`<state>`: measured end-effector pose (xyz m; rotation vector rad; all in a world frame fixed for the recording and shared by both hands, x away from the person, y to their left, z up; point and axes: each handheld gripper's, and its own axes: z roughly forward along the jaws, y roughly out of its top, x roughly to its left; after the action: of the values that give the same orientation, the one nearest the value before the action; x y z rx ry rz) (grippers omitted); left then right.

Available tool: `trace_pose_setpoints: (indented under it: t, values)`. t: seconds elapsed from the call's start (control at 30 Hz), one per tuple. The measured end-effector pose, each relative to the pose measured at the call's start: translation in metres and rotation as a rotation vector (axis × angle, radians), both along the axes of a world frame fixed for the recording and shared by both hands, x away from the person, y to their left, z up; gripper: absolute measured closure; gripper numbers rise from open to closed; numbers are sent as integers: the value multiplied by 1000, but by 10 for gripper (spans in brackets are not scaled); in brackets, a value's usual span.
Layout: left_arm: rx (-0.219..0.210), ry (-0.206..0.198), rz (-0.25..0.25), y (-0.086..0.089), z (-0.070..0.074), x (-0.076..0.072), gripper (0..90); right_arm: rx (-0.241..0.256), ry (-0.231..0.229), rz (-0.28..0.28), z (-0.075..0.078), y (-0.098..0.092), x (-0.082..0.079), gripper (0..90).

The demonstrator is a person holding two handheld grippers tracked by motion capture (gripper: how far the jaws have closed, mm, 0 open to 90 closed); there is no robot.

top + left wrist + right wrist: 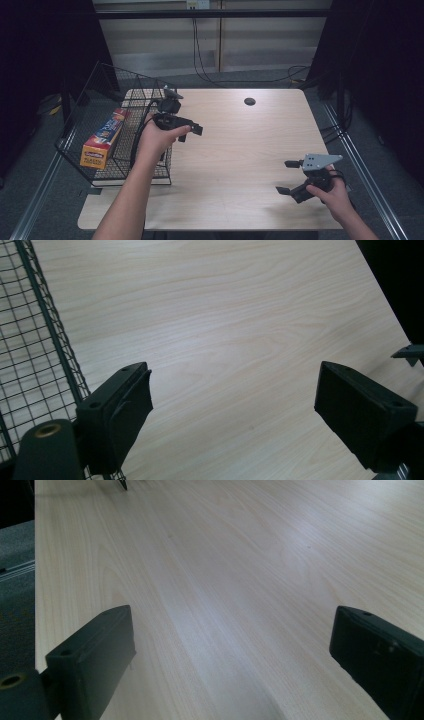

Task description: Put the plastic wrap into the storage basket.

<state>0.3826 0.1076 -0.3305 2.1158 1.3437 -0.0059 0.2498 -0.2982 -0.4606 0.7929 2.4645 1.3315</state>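
Left gripper [192, 131], centre-left of frame, just beside wire basket [75, 125]: jaws apart, empty. Right gripper [286, 176], lower right over bare table [240, 150]: jaws apart, empty. Foil box [102, 139] lies inside basket; probably pre-grasp stage, next move calling for reach into basket.

Table [240, 150]: pale wood-grain top, smooth, slight sheen. Basket [95, 100]: thin dark metal wire mesh. Box [102, 140] inside: printed cardboard, glossy. Left gripper [232, 405] and right gripper [232, 650]: matt black plastic.
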Motion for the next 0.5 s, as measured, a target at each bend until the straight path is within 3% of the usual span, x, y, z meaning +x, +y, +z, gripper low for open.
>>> trace_pose_setpoints:
  t: [0.5]
  values:
    - [-17, -18, -70, -19, -18, -8, 135, -6, 2, 5, -1, 1, 0, 41]
